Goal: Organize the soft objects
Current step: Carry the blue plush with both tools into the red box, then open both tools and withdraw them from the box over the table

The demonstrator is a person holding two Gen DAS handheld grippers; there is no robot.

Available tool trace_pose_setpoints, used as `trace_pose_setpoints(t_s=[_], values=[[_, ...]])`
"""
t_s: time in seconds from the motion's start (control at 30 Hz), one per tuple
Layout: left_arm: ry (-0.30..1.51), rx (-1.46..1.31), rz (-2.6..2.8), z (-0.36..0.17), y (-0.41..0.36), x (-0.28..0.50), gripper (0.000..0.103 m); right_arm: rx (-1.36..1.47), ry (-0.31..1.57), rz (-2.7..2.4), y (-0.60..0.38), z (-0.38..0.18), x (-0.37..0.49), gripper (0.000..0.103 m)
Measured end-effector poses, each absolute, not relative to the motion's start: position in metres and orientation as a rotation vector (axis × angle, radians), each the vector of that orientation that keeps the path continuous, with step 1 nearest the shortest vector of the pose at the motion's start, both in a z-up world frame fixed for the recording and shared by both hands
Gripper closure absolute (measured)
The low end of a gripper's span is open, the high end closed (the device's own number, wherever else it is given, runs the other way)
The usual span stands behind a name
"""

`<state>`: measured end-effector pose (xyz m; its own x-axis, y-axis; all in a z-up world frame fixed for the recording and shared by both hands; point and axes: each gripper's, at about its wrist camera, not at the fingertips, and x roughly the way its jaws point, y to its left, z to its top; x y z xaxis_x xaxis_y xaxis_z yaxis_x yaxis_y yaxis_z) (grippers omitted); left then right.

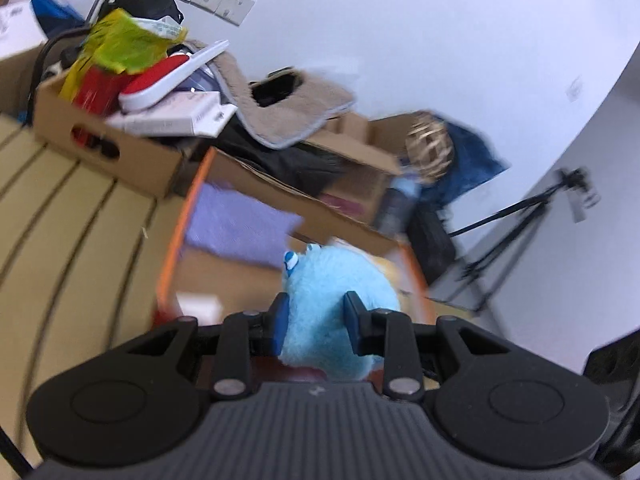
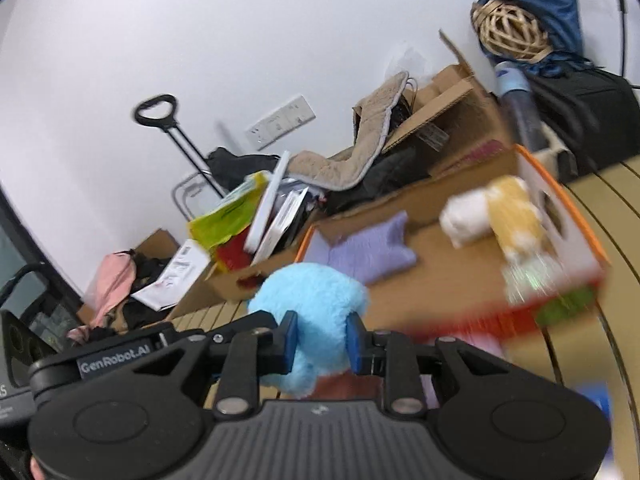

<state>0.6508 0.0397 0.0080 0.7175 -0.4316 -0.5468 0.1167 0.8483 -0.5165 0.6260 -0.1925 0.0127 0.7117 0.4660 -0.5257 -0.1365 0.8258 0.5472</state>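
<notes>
Blue plush toy [image 1: 334, 308] | light, squishy, fur compresses | left hand-held gripper [image 1: 316, 322] and right hand-held gripper [image 2: 321, 342] both pinching its body

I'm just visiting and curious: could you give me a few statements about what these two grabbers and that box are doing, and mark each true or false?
1. Both grabbers grip the fluffy blue toy. True.
2. A purple cloth lies inside the orange-rimmed box. True.
3. The blue toy sits inside that box. False: it is held between the jaws.
4. The box holds no other toy. False: a white-and-yellow plush is there.
</notes>
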Motion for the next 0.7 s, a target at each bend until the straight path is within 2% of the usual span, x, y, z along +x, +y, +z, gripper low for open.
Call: trace_pose_setpoints(t_s=[0.13, 0.23, 0.37, 0.53, 0.6, 0.67, 0.7], values=[[0.763, -0.372, -0.234, -0.008, 0.038, 0.712, 0.076, 0.53, 0.817, 0.323, -0.179, -0.015, 0.702, 0.08], [0.826, -0.299, -0.153, -0.025, 0.044, 0.736, 0.069, 0.521, 0.886, 0.302, -0.165, -0.042, 0.732, 0.08], [0.769, -0.288, -0.19, -0.024, 0.057, 0.724, 0.066, 0.469, 0.967, 0.32, -0.143, -0.067, 0.749, 0.079], [0.732, -0.176, -0.173, -0.014, 0.049, 0.711, 0.063, 0.48, 0.954, 0.341, -0.139, -0.074, 0.746, 0.076], [0.734, -0.175, -0.167, -0.01, 0.048, 0.709, 0.061, 0.44, 0.958, 0.329, -0.139, -0.073, 0.743, 0.07], [0.732, -0.171, -0.155, -0.003, 0.048, 0.702, 0.061, 0.415, 0.938, 0.316, -0.142, -0.066, 0.737, 0.05], [0.729, -0.169, -0.147, 0.001, 0.048, 0.698, 0.061, 0.408, 0.921, 0.308, -0.148, -0.059, 0.732, 0.048]])
